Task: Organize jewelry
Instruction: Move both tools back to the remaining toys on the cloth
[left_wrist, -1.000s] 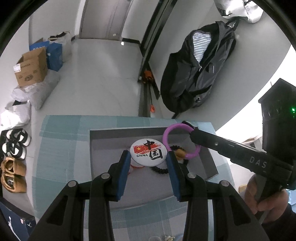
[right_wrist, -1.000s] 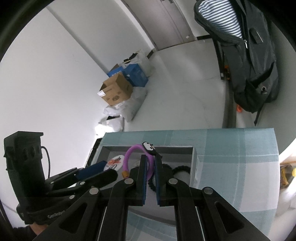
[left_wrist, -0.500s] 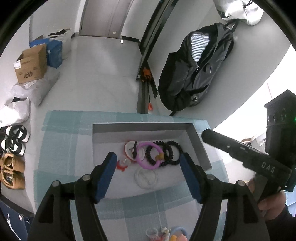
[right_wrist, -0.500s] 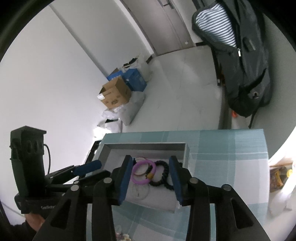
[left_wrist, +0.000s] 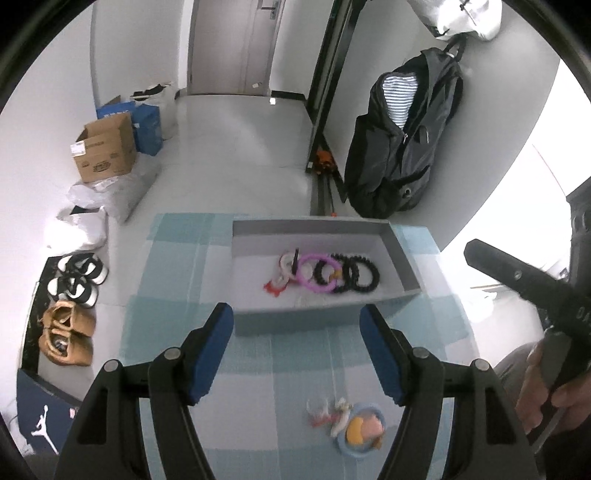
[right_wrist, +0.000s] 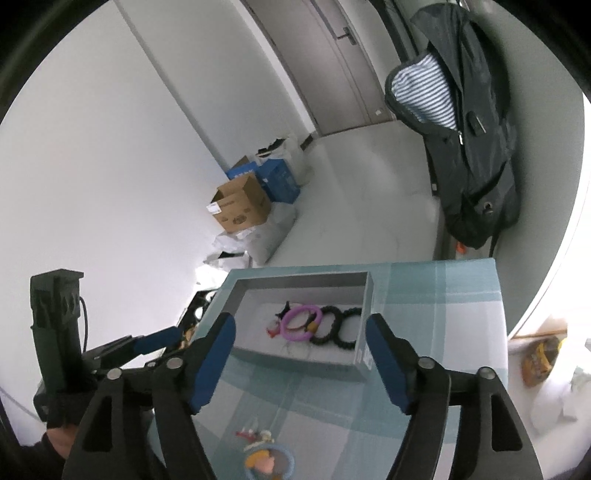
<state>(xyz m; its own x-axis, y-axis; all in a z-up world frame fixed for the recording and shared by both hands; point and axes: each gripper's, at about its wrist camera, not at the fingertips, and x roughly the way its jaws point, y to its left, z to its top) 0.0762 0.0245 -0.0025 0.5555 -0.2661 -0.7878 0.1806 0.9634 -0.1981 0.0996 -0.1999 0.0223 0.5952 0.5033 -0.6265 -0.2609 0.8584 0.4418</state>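
Tray (left_wrist: 400, 260) set on cloth (left_wrist: 173, 295); bracelets (left_wrist: 347, 273) laid in a row inside; trinkets (left_wrist: 347, 421) left on cloth nearer the cameras.

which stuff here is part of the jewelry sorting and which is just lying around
Job: grey tray, purple ring bracelet, black bead bracelets, loose trinkets on the cloth.
Lying about: black backpack, cardboard box, shoes.

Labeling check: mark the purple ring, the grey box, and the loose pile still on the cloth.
purple ring (left_wrist: 318, 274): left wrist view, lower band.
grey box (left_wrist: 306, 230): left wrist view, far wall.
loose pile (left_wrist: 360, 430): left wrist view, yellow-pink charm in the blue ring.
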